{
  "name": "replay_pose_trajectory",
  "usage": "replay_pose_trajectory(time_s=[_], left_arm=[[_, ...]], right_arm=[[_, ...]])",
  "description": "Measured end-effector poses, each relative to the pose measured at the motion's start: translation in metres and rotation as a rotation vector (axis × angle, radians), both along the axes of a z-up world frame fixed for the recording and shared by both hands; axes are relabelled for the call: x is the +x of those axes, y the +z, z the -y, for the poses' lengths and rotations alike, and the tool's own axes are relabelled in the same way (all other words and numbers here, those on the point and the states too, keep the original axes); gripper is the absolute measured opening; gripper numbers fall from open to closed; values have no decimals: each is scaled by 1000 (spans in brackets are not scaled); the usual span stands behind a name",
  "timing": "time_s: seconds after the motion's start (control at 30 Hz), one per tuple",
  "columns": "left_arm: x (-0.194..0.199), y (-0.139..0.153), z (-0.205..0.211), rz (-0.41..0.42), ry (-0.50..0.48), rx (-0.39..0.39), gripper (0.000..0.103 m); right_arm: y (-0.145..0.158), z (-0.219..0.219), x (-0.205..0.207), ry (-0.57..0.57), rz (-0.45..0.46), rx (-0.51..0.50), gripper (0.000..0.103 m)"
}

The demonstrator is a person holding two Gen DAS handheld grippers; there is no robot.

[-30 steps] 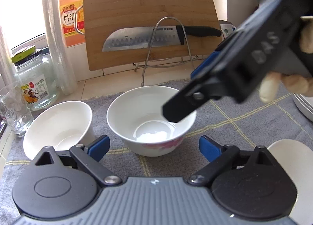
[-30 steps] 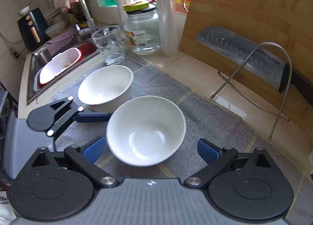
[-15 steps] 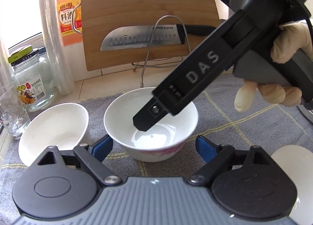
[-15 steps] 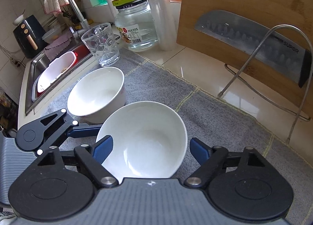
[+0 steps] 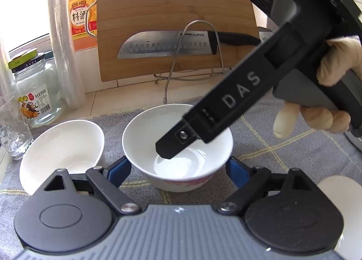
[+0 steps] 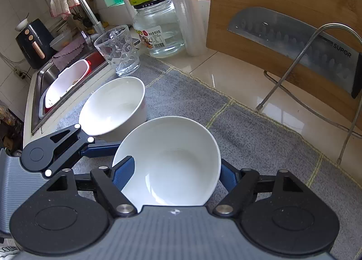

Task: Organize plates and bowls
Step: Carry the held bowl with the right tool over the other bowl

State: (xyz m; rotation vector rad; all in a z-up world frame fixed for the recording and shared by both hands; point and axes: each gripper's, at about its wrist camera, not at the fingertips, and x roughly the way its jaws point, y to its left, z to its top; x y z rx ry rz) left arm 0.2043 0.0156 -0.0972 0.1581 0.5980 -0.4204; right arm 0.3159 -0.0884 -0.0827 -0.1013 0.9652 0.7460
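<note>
Both grippers wide open, holding nothing. L gripper [image 5: 177, 167] fingers straddle pink-patterned bowl [image 5: 181, 178] mid gray mat [image 6: 260, 138]; R gripper [image 6: 174, 173] brackets same bowl. 2nd white bowl [image 6: 113, 106] just beside, toward sink-side tabletop edge. Bowls not yet stacked; most of task apparently left.

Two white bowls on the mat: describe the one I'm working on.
Start at the bamboo cutting board with the knife. On the grey mat before it, take the bowl between both hand-held grippers. Its base has pink markings; its neighbour stands nearer the glass jar.
</note>
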Motion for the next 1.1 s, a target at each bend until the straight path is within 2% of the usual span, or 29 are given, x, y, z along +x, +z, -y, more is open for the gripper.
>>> replay_pose_trajectory(time_s=[0.47, 0.7, 1.1], left_arm=[[-17, 17, -2, 17, -16, 15, 90], [-36, 35, -4, 44, -24, 9, 90], [-74, 54, -2, 83, -62, 16, 90]], right_arm=[[23, 3, -20, -4, 13, 18, 83], [43, 10, -41, -12, 17, 55, 84], [65, 21, -92, -17, 65, 64, 84]])
